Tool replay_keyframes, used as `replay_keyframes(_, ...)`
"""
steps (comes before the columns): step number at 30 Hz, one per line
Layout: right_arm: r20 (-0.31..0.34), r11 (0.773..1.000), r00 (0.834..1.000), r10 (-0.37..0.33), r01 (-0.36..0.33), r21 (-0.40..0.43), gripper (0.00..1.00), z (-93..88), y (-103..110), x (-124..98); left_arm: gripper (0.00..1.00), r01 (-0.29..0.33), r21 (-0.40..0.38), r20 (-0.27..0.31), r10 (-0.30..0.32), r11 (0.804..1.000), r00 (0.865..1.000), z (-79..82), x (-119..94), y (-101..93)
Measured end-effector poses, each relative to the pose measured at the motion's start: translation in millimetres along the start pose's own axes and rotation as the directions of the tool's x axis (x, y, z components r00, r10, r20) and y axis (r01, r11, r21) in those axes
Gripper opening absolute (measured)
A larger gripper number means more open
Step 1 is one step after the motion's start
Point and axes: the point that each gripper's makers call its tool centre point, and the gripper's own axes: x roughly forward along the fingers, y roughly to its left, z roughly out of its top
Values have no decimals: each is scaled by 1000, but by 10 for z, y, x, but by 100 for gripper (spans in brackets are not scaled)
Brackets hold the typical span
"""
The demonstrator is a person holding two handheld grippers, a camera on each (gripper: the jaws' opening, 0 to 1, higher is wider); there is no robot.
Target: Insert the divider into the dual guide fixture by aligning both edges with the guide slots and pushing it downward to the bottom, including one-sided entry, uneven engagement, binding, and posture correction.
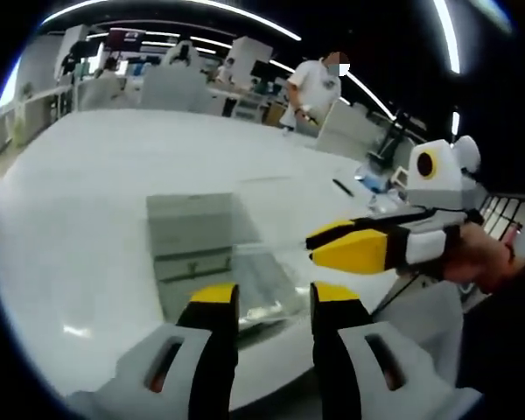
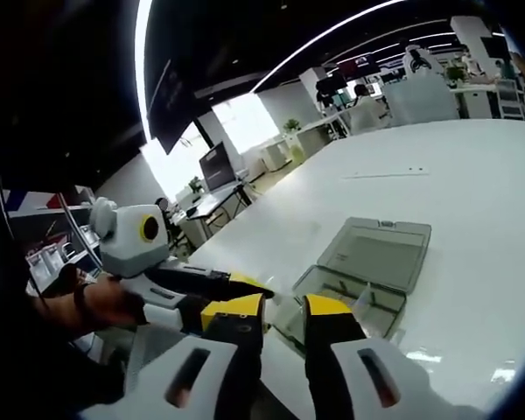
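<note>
A clear plastic box (image 1: 212,254) with its lid laid open sits on the white table (image 1: 87,227); it serves as the guide fixture (image 2: 350,293). A transparent divider (image 1: 271,214) stands up out of the box, faint and hard to outline. It shows as a small tilted clear piece, the divider (image 2: 364,303), just right of my right jaw. My left gripper (image 1: 276,297) hovers at the box's near edge, open and holding nothing. My right gripper (image 1: 311,245) reaches in from the right, tips by the divider's edge. The right gripper (image 2: 283,311) shows a gap between its jaws, and the left gripper (image 2: 245,284) comes in beside it.
A hand (image 1: 481,258) holds the right gripper at the table's right edge. Wide bare tabletop (image 2: 472,175) spreads beyond the box. A person (image 1: 315,87) stands at the far end among desks and monitors (image 2: 217,166). Small items (image 1: 367,179) lie at the right.
</note>
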Motion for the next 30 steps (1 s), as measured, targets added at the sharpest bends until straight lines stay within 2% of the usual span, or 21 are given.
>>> replay_keyframes(14, 27, 999, 1000, 6, -7, 38, 10, 52, -8, -20, 30, 36, -31, 37, -35, 999, 999, 57, 20, -81)
replay_keyframes(23, 85, 998, 996, -37, 32, 61, 8, 221, -131, -89, 30, 57, -3, 16, -57, 998, 998, 10, 35, -146)
replay_keyframes(30, 110, 996, 992, -65, 57, 74, 3, 277, -191, -105, 31, 84, 16, 0, -84, 996, 996, -41, 62, -232)
